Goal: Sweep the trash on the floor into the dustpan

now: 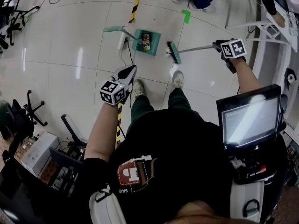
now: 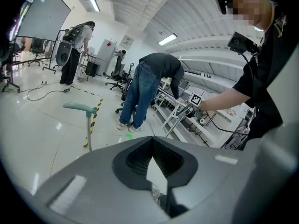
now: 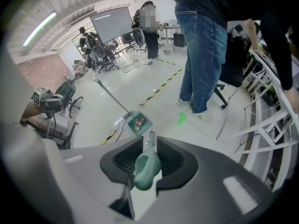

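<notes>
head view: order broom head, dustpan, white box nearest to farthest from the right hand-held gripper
1. broom head: just left of the right hand-held gripper, on the broom it grips.
2. dustpan: further left, on the floor.
3. white box: far lower left, by the person's left side.

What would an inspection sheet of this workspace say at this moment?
Surface: glossy pale floor, with hazard tape and a green mark.
Job's things: green dustpan holding a packet; broom head just right of it.
Clutter: boxes at the left edge.
Grippers: left gripper jaws together, empty; right gripper jaws shut on the broom handle.
Cables: a cable runs past the dustpan.
Surroundings: bystander close by; white rack at right.
</notes>
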A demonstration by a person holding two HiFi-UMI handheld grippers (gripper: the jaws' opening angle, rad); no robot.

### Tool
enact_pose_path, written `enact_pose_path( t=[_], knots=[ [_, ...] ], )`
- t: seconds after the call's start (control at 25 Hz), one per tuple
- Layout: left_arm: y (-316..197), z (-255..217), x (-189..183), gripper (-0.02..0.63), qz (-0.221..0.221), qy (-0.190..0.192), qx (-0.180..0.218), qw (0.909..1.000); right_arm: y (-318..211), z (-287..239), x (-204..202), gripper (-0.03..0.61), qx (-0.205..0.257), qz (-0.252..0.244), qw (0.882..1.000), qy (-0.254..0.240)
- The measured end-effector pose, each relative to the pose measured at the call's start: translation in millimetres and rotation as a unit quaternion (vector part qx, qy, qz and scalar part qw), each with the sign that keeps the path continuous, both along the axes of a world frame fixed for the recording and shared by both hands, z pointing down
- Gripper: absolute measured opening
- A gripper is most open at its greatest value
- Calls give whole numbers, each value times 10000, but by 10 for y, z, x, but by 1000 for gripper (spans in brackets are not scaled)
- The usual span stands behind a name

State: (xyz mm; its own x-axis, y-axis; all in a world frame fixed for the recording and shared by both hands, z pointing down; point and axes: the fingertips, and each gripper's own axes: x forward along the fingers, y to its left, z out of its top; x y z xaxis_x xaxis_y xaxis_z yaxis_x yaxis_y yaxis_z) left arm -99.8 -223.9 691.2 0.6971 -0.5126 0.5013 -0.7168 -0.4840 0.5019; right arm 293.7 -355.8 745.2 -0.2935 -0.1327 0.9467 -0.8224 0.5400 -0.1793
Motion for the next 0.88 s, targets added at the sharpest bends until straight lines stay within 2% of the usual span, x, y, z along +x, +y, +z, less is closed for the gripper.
enact_pose_path(
  t=[0.2,0.44,0.64,0.88],
  knots=[
    [90,45,-95,1,-42,-45,-44,10000,45,-27,404,87,-157,801,9961,345],
    [149,-1,-227,1,-155,-81,-60,9998,83,210,660,87,-452,2080,9736,829],
    [269,40,-412,1,-273,-105,-128,9995,42,485,482,87,-582,2670,9571,958],
    [386,57,-579,0,-375,-127,-284,9988,-232,607,-28,89,-606,3062,9482,582]
  ],
)
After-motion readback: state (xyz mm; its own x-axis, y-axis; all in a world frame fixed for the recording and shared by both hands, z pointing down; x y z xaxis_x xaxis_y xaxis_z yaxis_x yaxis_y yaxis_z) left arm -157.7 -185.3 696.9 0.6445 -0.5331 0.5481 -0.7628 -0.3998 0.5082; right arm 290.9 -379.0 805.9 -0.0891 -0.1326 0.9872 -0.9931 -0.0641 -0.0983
